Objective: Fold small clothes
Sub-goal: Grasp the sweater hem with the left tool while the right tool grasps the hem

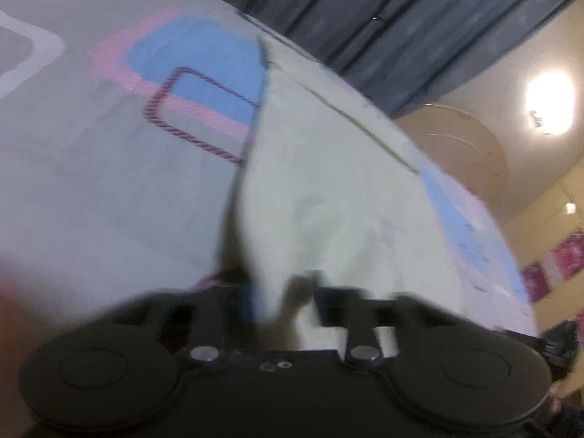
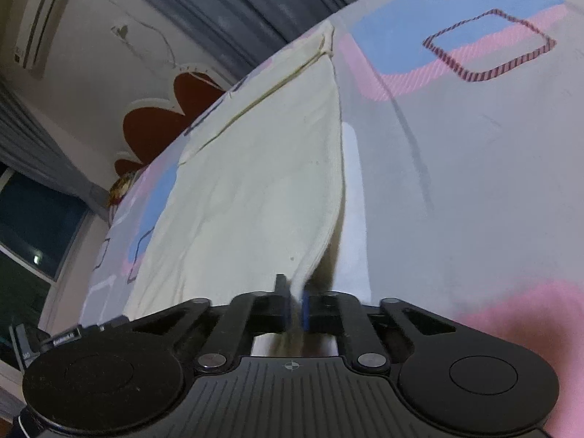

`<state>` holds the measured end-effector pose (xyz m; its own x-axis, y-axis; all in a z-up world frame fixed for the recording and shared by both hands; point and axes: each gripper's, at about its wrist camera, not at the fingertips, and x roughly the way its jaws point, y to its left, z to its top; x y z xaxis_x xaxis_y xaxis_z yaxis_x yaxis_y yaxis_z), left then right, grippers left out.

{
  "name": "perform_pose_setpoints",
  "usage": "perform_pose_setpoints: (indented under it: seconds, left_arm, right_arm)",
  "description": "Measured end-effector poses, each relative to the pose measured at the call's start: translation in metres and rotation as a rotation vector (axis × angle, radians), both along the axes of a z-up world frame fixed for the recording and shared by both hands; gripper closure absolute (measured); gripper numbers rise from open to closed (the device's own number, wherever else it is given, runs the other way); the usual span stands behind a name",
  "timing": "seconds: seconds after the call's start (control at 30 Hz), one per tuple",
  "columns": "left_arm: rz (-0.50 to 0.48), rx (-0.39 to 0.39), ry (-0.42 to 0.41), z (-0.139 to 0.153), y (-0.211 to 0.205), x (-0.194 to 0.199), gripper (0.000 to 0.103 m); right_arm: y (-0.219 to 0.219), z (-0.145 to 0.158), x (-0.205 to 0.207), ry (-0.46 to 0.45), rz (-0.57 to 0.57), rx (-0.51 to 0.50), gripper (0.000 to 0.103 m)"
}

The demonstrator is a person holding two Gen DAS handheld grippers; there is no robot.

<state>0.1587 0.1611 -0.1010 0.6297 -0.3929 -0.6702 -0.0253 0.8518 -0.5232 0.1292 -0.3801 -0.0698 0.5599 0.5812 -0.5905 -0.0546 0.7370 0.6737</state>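
A small cream cloth [image 1: 328, 182] lies spread on a bed sheet, with a thin dark seam line running across its far part. In the left wrist view, which is blurred, my left gripper [image 1: 272, 301] is shut on the cloth's near corner, which is lifted off the sheet. The right wrist view shows the same cream cloth [image 2: 262, 189] from its other side. My right gripper [image 2: 297, 304] is shut on its near corner, the fabric pinched between the blue pads [image 2: 306, 310]. The cloth's edge rises from the sheet toward each gripper.
The bed sheet [image 1: 91, 182] is grey with blue and pink patches and striped square outlines [image 2: 489, 45]. Dark curtains [image 1: 401, 18] hang behind the bed. A wall-mounted air conditioner [image 2: 43, 18], a window [image 2: 33, 226] and a bright lamp [image 1: 549, 104] stand beyond the bed's far edge.
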Motion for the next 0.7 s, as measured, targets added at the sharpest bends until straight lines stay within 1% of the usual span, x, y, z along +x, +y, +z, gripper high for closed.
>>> perform_pose_setpoints:
  seconds: [0.03, 0.07, 0.13, 0.17, 0.2, 0.23, 0.27, 0.3, 0.33, 0.4, 0.43, 0.57, 0.7]
  left_arm:
    - [0.036, 0.033, -0.017, 0.004, 0.000, -0.003, 0.100]
    - [0.044, 0.046, -0.045, 0.010, -0.001, -0.009, 0.100]
    - [0.025, 0.082, -0.096, 0.019, -0.007, -0.016, 0.100]
    - [0.011, 0.104, -0.085, 0.016, -0.010, -0.016, 0.099]
    - [-0.004, 0.124, -0.051, 0.008, -0.012, -0.012, 0.099]
    - [-0.004, 0.118, -0.046, 0.001, -0.012, -0.010, 0.099]
    - [0.007, 0.101, -0.053, -0.001, -0.011, -0.010, 0.099]
    - [0.007, 0.101, -0.049, 0.000, -0.011, -0.009, 0.098]
    - [0.001, 0.115, -0.047, 0.002, -0.013, -0.008, 0.096]
    - [-0.015, 0.147, -0.055, 0.002, -0.017, -0.007, 0.096]
    - [-0.019, 0.151, -0.055, 0.002, -0.017, -0.007, 0.096]
    - [-0.014, 0.144, -0.057, 0.002, -0.017, -0.007, 0.097]
    - [-0.010, 0.148, -0.069, 0.006, -0.013, -0.014, 0.099]
  right_arm:
    - [0.001, 0.003, -0.001, -0.010, -0.003, -0.016, 0.100]
    - [0.000, 0.007, -0.003, -0.023, -0.008, -0.019, 0.101]
    - [-0.004, 0.022, -0.012, -0.089, -0.012, 0.004, 0.101]
    - [-0.006, 0.028, -0.016, -0.127, -0.006, 0.007, 0.101]
    - [-0.005, 0.027, -0.015, -0.127, -0.002, -0.019, 0.101]
    - [-0.003, 0.016, -0.009, -0.070, 0.007, -0.083, 0.101]
    - [-0.002, 0.006, -0.006, -0.023, 0.016, -0.126, 0.101]
    - [-0.004, 0.001, -0.007, -0.031, 0.012, -0.103, 0.101]
    - [-0.005, 0.001, -0.006, -0.023, 0.006, -0.093, 0.101]
    - [-0.003, 0.004, -0.007, -0.033, 0.009, -0.107, 0.101]
    - [-0.001, 0.004, -0.007, -0.037, 0.014, -0.116, 0.101]
    - [-0.005, -0.001, -0.009, -0.022, -0.006, -0.084, 0.101]
    - [-0.005, 0.006, -0.007, -0.024, -0.008, -0.090, 0.101]
